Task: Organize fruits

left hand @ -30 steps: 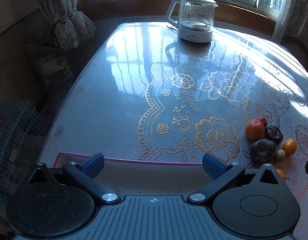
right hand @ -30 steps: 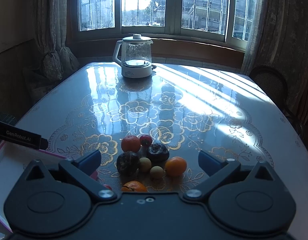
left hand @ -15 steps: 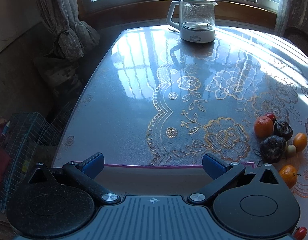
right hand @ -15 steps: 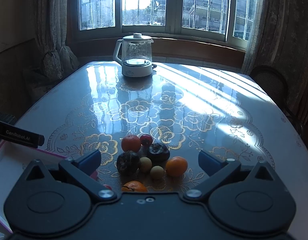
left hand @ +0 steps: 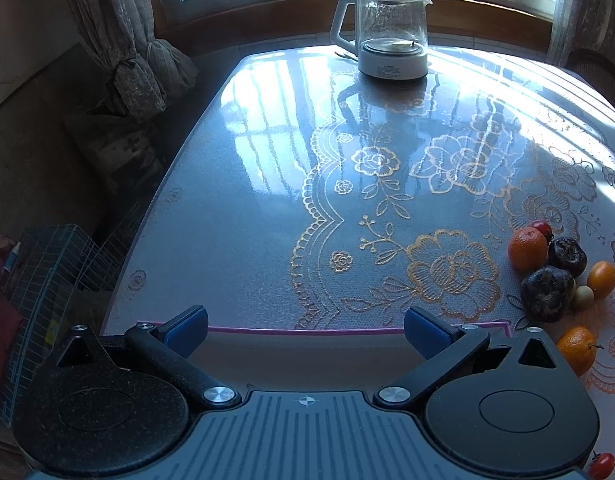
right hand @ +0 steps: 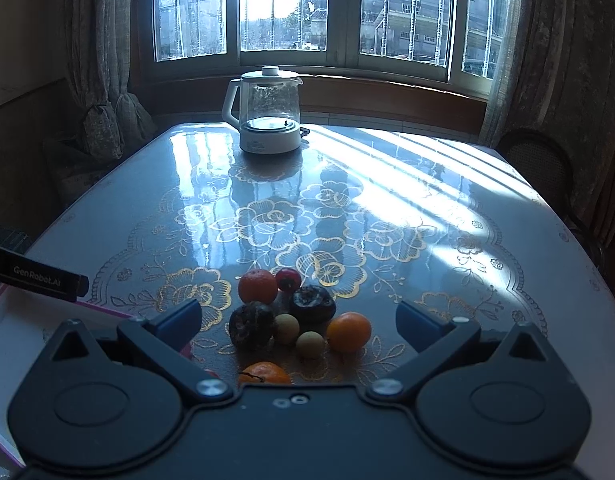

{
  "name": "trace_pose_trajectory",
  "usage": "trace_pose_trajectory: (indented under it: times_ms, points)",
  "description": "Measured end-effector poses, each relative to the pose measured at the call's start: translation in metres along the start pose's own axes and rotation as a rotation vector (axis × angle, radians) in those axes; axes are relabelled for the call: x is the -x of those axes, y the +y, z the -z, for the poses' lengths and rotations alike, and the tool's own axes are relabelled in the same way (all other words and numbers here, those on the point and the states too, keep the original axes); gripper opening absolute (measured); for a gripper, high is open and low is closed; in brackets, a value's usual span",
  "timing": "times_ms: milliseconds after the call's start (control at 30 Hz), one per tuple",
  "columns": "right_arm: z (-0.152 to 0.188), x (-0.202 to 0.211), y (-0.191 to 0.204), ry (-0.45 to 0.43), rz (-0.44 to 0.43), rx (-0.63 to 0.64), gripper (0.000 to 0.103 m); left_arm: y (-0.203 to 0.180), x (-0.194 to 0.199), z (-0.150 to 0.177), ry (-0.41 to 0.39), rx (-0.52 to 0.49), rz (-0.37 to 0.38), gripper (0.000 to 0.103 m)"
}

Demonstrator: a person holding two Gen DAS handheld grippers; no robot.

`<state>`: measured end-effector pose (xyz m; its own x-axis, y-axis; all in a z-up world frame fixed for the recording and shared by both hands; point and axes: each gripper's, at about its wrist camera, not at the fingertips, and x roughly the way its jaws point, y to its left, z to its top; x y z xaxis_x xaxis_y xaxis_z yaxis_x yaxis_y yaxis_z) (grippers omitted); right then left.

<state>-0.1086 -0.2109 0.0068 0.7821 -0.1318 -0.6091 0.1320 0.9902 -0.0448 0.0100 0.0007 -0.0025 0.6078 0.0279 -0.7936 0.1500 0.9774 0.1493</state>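
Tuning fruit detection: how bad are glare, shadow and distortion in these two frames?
Left wrist: window glare streaks the glossy table; fruit pile sits at the right edge, warped by fisheye. Right wrist: backlit windows wash out, a sun band crosses the table's right side, the fruit lies in dimmer light just ahead of the open right gripper, dark fruits low in contrast. Kettle sharp in both.

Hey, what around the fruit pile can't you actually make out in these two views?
- Nearest orange: right wrist view, lower half hidden by the right gripper body.
- Tray: left wrist view, interior mostly covered by the left gripper.
- Cherry tomato: left wrist view, cut off by the frame corner.
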Motion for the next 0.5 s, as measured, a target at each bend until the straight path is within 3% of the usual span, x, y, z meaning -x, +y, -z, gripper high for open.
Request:
trace_pose_trajectory:
  times_ms: [500]
  points:
    - [0.0005, -0.0011, -0.001, -0.001, -0.004, -0.004, 0.103, -0.0006, -0.0004, 0.0012, -0.005, -0.005, 0.004, 0.103]
